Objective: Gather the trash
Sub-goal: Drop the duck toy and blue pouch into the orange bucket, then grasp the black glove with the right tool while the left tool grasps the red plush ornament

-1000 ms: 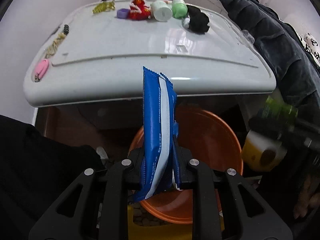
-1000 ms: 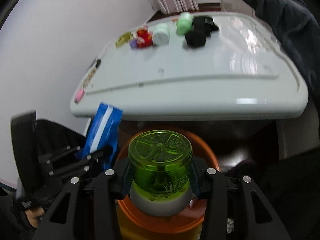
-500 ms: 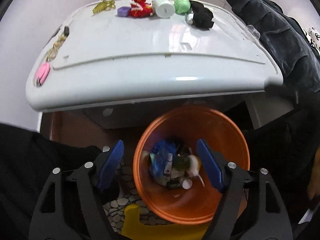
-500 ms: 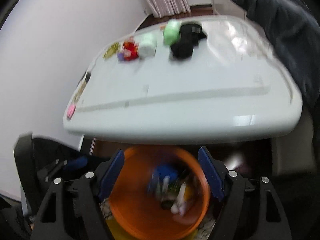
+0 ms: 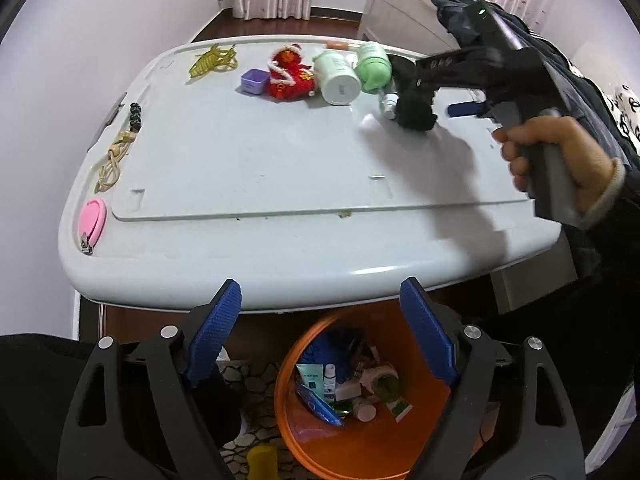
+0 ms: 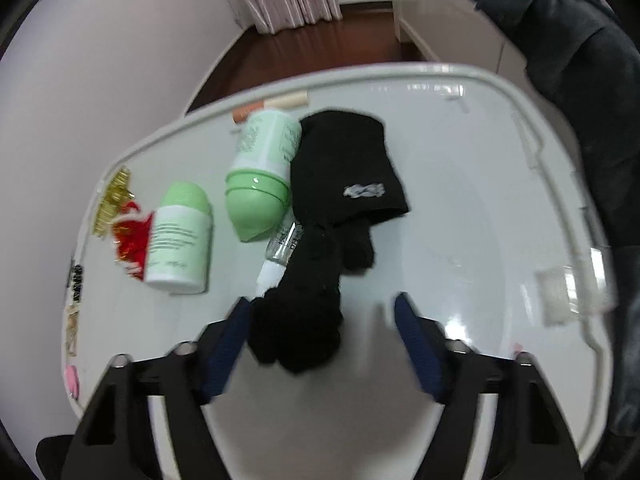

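My left gripper (image 5: pixel 321 285) hangs over the orange bin (image 5: pixel 282 384), its jaws opening with nothing between them. In the bin lie a blue wrapper (image 5: pixel 319 400), a green jar (image 5: pixel 386 386) and other trash. My right gripper (image 6: pixel 320 304) is over the white table (image 6: pixel 460 208), its jaws closing. The lower end of a black cloth (image 6: pixel 344 168) lies between them, against the left finger and apart from the right one. Beside the cloth lie two green-and-white bottles (image 6: pixel 260 176) and a small clear bottle (image 6: pixel 282 246). The left wrist view shows the right gripper (image 5: pixel 436 110) in a hand (image 5: pixel 560 160).
On the table (image 5: pixel 280 168) lie a red knitted ornament (image 5: pixel 290 78), a purple box (image 5: pixel 255 81), a yellow clip (image 5: pixel 212 60), a cord with beads (image 5: pixel 120 148) and a pink clipper (image 5: pixel 92 220). Dark clothing (image 6: pixel 580 60) hangs at the right.
The left gripper opened and the blue wrapper dropped into the bin. The right gripper let the green jar fall in, then swung out over the table to the black cloth.
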